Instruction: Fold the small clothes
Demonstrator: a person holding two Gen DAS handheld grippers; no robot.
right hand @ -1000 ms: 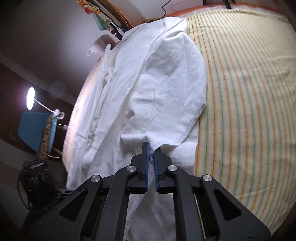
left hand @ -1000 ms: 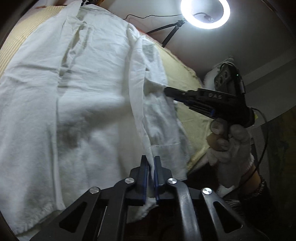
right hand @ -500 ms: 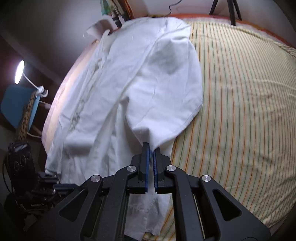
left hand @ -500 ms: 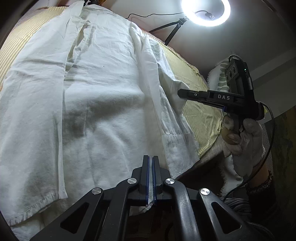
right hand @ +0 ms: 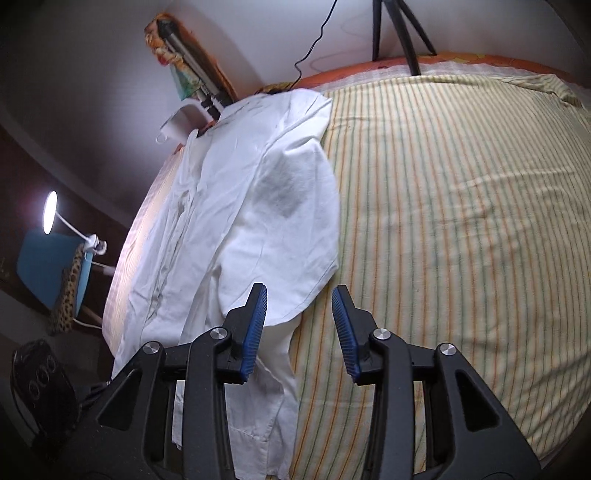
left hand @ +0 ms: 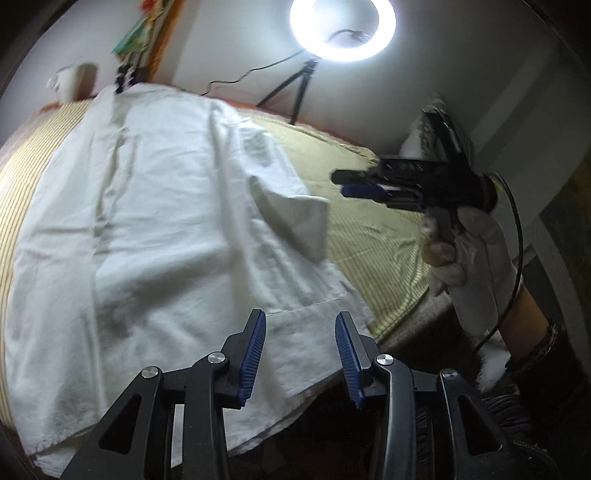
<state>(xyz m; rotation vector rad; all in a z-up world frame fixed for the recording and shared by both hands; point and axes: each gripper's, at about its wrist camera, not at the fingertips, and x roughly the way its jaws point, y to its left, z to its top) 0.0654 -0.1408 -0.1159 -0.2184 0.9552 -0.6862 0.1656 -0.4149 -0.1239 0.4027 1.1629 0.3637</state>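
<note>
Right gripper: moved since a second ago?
Yes. The right gripper was on the white shirt edge; now it sits off it, over the striped sheet, toward the ring light side. Its jaws have just been opening, nothing between them.

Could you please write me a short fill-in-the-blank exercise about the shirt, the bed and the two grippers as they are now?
1. The shirt lies on a sheet patterned with ____.
2. The colour of the shirt is ____.
3. The left gripper has its jaws ____, with nothing clamped between them.
4. The pads of the right gripper are coloured ____.

Missing words: stripes; white; open; blue
</note>
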